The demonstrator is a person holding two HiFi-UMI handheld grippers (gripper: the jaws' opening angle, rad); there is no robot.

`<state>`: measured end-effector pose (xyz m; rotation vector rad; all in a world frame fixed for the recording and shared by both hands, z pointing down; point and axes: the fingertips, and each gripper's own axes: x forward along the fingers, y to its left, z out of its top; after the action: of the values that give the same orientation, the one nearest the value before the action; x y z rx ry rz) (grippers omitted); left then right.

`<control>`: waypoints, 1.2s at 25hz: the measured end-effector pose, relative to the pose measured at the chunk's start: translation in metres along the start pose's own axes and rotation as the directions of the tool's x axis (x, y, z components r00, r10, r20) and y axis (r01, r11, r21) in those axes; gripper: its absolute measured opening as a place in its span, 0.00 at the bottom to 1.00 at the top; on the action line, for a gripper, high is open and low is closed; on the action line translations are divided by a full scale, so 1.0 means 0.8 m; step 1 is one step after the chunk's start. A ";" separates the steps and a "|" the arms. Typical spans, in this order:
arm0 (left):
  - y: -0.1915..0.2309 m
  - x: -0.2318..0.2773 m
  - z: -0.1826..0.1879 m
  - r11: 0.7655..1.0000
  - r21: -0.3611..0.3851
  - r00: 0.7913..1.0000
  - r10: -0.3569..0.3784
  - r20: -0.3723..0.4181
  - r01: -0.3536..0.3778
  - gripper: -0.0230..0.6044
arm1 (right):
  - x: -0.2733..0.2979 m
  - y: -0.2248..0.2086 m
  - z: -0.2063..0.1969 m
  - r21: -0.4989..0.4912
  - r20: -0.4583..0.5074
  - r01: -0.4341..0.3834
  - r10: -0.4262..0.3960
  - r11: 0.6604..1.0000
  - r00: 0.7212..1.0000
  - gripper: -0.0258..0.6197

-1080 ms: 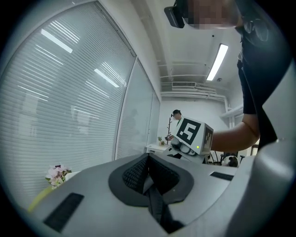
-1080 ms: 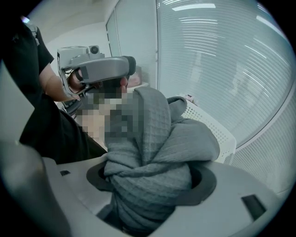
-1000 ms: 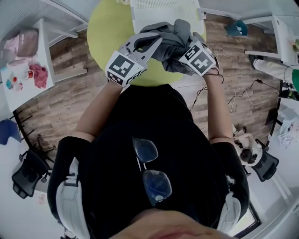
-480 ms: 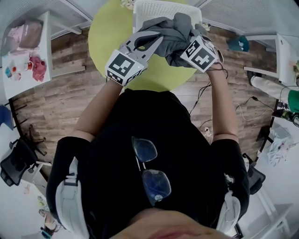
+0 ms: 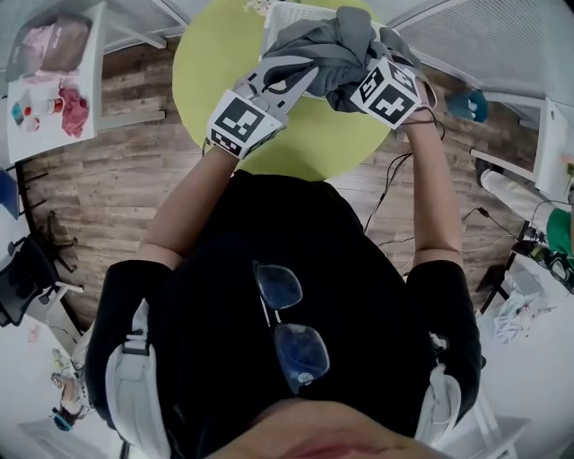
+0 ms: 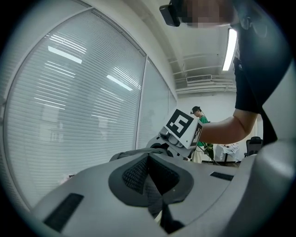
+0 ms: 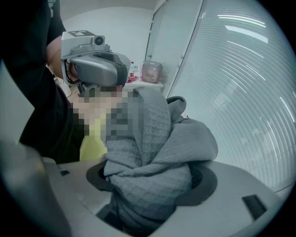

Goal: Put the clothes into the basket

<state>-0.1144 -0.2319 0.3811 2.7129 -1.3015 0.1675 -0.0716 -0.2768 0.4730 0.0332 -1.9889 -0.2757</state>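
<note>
Grey garment (image 5: 336, 45) had moved over the basket (image 5: 285, 16), ready for dropping; right gripper (image 7: 152, 194) clamped it, left gripper (image 5: 300, 76) seemingly pinching too.

There are one left gripper (image 5: 291, 79), one right gripper (image 5: 363, 72), one grey garment (image 5: 336, 45) and one white basket (image 5: 287, 18) at twelve o'clock.

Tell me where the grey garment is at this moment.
The grey garment is at the top centre of the head view, bunched in the right gripper's jaws, one edge in the left gripper, covering part of the white basket.
</note>
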 end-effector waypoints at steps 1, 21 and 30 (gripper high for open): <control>0.004 0.003 -0.003 1.000 -0.003 1.000 0.006 -0.001 -0.006 0.05 | 0.005 -0.005 0.000 -0.012 0.001 -0.004 0.004 1.000 1.000 0.57; 0.057 0.067 -0.083 0.993 -0.045 0.992 0.102 -0.075 -0.106 0.05 | 0.133 -0.011 -0.039 -0.067 -0.001 -0.160 0.161 0.985 0.987 0.57; 0.068 0.084 -0.110 0.991 -0.040 0.987 0.121 -0.103 -0.126 0.05 | 0.184 0.005 -0.058 -0.081 -0.014 -0.194 0.193 0.978 0.981 0.57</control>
<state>-0.1191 -0.3027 0.4816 2.5510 -1.4257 0.2793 -0.0919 -0.3030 0.6240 -0.2108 -1.9561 -0.2304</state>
